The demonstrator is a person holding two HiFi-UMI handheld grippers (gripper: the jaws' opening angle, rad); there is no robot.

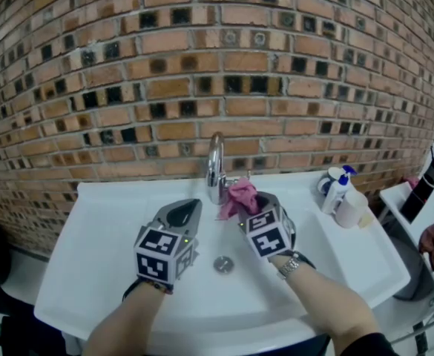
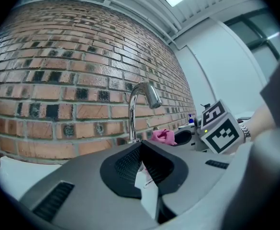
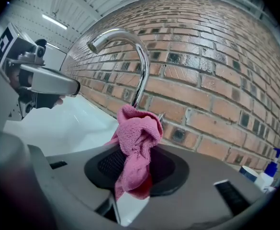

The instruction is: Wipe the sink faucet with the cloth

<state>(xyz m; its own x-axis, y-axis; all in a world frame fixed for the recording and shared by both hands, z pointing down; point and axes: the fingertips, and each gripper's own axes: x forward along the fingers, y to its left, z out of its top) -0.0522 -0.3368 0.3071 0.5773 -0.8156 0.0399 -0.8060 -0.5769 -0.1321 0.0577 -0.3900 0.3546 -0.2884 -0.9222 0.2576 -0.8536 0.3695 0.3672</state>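
Closest to lens, found left gripper [image 1: 191, 206] clenched shut on nothing, held level above the basin and apart from the faucet. Taking no part in the work at present.

Recorded white sink [image 1: 105, 221] set against a brick wall. Recorded chrome faucet [image 1: 215, 162] standing upright at the back rim, with a tall curved neck and the spout turned toward the basin. No water seen running.

Found right gripper [image 3: 135, 155] grasping pink cloth [image 3: 139, 131], with jaws set wide round a bunched fold and a loose end hanging below the pads. Located cloth at the foot of the faucet, on its right side in the head view, just beside the lower stem. Unable to confirm contact with the metal from any view.

Noted drain [image 1: 223, 264] in mid-basin and pump bottle [image 1: 338, 190] at the right rear corner, both well apart from the work.

Judged as done: cloth taken up and brought to the faucet. Judged as outstanding: wiping of stem, neck and spout. Found no mark on the chrome to show any portion already cleaned. Assessed progress as early, pending firm contact between cloth and faucet.
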